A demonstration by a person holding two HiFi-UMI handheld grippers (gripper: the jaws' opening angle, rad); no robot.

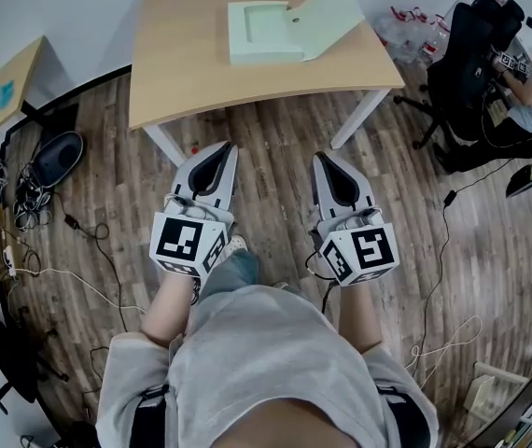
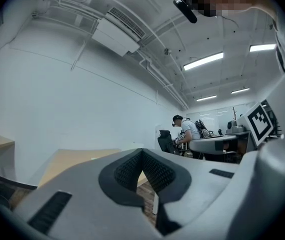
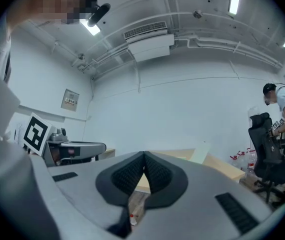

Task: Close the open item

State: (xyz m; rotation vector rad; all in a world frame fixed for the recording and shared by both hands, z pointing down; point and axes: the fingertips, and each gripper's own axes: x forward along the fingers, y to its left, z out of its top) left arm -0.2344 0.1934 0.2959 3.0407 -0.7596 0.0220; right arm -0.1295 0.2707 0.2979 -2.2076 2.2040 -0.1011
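The pale green box [image 1: 264, 32] sat open on the desk [image 1: 182, 73], toward the far middle of the top. Its lid [image 1: 329, 15] was swung out to the right of the shallow tray. From the right gripper view the lid [image 3: 200, 153] seemed to stand up at a tilt rather than lie flat, though it showed small there.

The person held both tools low in front of the body, short of the desk's near edge and well apart from the box. The left tongs [image 1: 219, 157] were pressed together at the tips with nothing between them, and the left gripper view showed the same [image 2: 142, 155]. The right tongs [image 1: 329, 164] were likewise pressed together and empty, as the right gripper view confirmed [image 3: 144, 157].

The box lay straight ahead of both tools, tray and lid side by side across the desk. The lid hung to the right, so I judged the right tongs the nearer pair to it. Closing it would likely mean reaching forward over the desk and tipping the lid leftward onto the tray. The left tongs were better placed to steady the tray.
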